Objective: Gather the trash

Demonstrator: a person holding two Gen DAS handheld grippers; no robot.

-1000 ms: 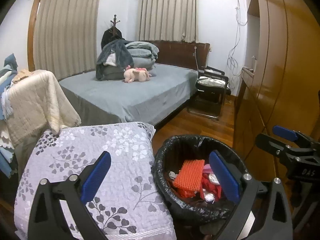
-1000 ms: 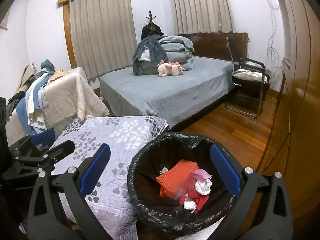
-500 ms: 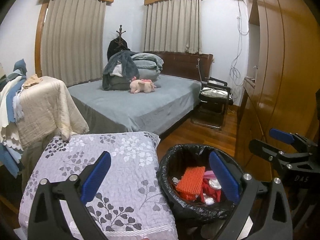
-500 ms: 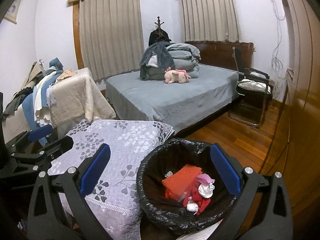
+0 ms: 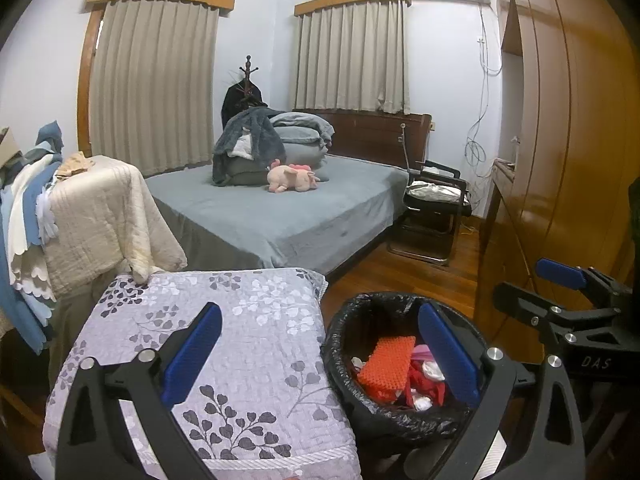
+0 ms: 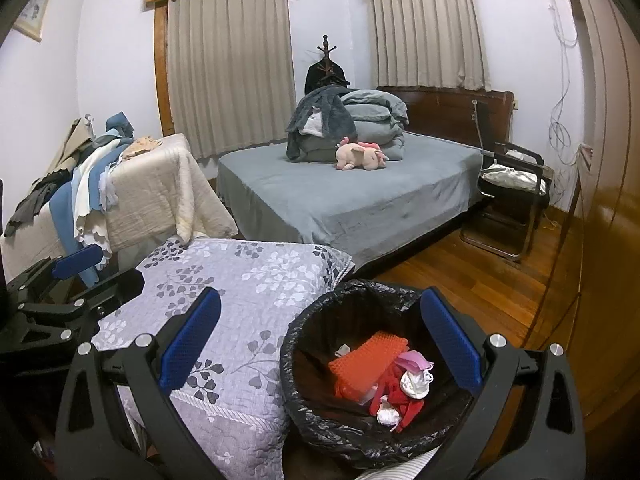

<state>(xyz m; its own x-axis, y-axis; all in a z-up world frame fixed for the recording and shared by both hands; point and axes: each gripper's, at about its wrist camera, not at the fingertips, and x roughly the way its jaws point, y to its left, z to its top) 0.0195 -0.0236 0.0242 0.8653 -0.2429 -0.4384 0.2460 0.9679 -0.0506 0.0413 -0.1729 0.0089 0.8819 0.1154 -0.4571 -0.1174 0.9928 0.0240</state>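
A bin with a black liner [image 5: 334, 336] [image 6: 296, 332] stands on the floor beside a quilt-covered surface. Inside lie an orange mesh piece [image 5: 386, 366] [image 6: 368, 362], red scraps [image 6: 400, 398], a pink bit [image 6: 414, 360] and crumpled white paper [image 6: 416, 384]. My left gripper [image 5: 320, 354] is open and empty, above the quilt's edge and the bin's left rim. My right gripper [image 6: 320, 342] is open and empty too, hovering over the bin. Each shows side-on in the other's view: the right gripper [image 5: 518, 280] to the right, the left gripper [image 6: 106, 270] to the left.
A lilac floral quilt [image 5: 224, 340] touches the bin's left side. Behind it are a grey bed [image 5: 288, 208] with folded bedding and a pink plush pig [image 5: 294, 176], a black folding chair [image 5: 436, 208], stacked linens [image 5: 92, 216] at left, and a wooden wardrobe [image 5: 560, 160] along the right.
Both grippers have risen and drawn back from the bin, so it sits lower and smaller in both views. Both stay open and empty; the trash has not moved.
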